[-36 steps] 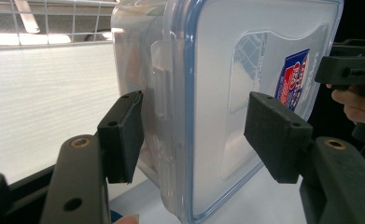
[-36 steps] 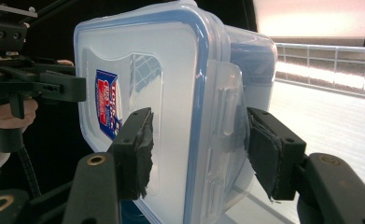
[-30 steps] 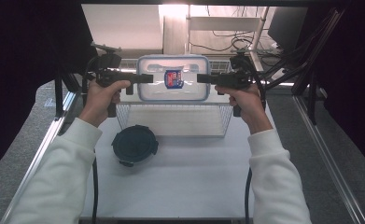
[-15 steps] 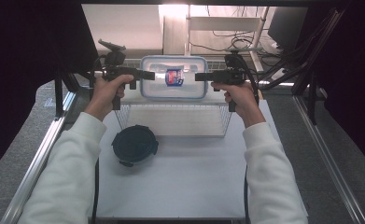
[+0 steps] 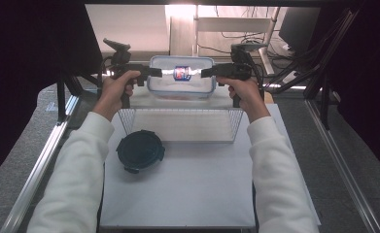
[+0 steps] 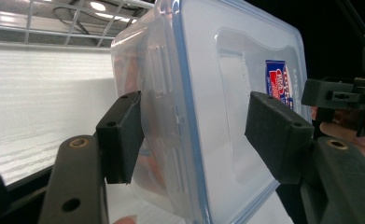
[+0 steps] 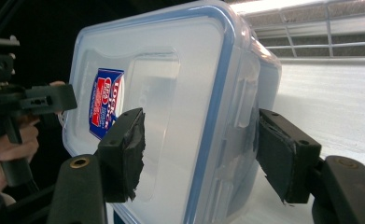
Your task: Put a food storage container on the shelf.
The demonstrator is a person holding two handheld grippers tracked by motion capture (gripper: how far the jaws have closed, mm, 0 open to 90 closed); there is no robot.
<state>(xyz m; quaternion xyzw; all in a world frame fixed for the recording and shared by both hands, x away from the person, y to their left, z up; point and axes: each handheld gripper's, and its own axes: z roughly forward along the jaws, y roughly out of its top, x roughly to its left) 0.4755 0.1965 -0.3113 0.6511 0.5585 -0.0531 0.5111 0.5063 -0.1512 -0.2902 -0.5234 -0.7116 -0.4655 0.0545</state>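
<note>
**Clear plastic container between two hand-held claws at the far edge of the worktop**

Clear, rectangular and closed by a blue-rimmed lid, the container (image 5: 181, 77) lies lid-up at the far edge of the worktop (image 5: 187, 194), about midway between its left and right edges. A red and blue label (image 5: 180, 73) sits at the centre of the lid. Whether the base rests on the surface or hangs just above it cannot be told.

The left gripper (image 5: 156, 73) meets the container's left end and the right gripper (image 5: 206, 73) its right end, both held level and pointing inward at each other.

In the left gripper view, the left gripper (image 6: 196, 135) is partly open around that end of the container (image 6: 208, 93). One pad is against the side wall by the latch and the other lies on the lid, so the container is clamped.

In the right gripper view, the right gripper (image 7: 203, 154) straddles the other end of the container (image 7: 180, 93). Its jaws have just been opening. One pad overlaps the lid, while a narrow dark gap separates the other pad from the base, so the container sits between the pads without being squeezed.

A wire basket (image 5: 178, 110) stands just nearer than the container and spans the middle of the worktop. A black round lid (image 5: 140, 151) lies flat toward the left edge, close to the basket's near left corner and apart from the container.
</note>
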